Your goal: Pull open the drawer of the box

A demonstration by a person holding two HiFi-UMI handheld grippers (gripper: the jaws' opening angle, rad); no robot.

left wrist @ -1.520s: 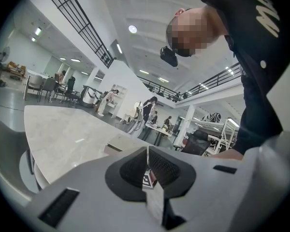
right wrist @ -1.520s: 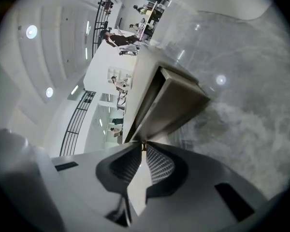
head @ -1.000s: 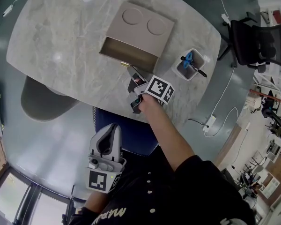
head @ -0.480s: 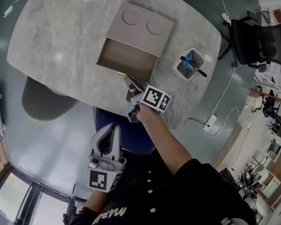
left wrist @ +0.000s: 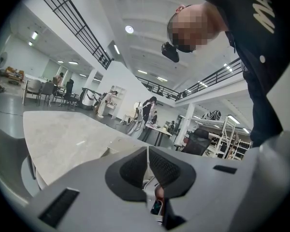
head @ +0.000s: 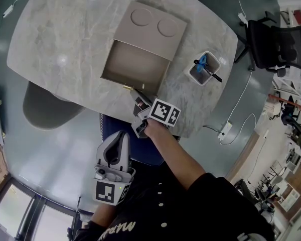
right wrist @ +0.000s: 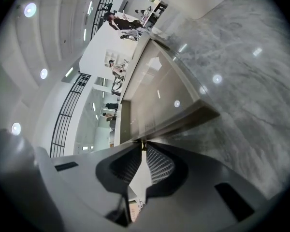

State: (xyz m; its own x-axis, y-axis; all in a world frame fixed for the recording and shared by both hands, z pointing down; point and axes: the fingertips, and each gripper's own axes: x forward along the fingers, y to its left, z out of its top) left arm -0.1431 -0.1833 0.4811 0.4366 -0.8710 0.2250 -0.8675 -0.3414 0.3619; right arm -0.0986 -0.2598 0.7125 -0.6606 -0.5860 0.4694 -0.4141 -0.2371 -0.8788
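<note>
A beige box (head: 153, 29) with two round dents in its lid stands on the marble table (head: 65, 29). Its drawer (head: 133, 64) is pulled out toward me and looks empty. My right gripper (head: 133, 91) is at the drawer's front, shut on the small gold knob (head: 126, 88). In the right gripper view the knob (right wrist: 143, 145) sits pinched at the jaw tips of the right gripper (right wrist: 143, 148), with the drawer front (right wrist: 154, 100) just beyond. My left gripper (head: 119, 137) hangs below the table edge near my body, shut and empty; the left gripper (left wrist: 147, 151) has its pads touching.
A white pen holder (head: 203, 68) with blue scissors and a pen stands right of the box. The table's near edge runs just under my right hand. A grey chair (head: 47, 109) sits at the left, a black office chair (head: 271, 44) at the far right.
The drawer has slid further out of the box toward me, and my right gripper has moved back toward the table edge with the knob in it. The left gripper has not moved.
</note>
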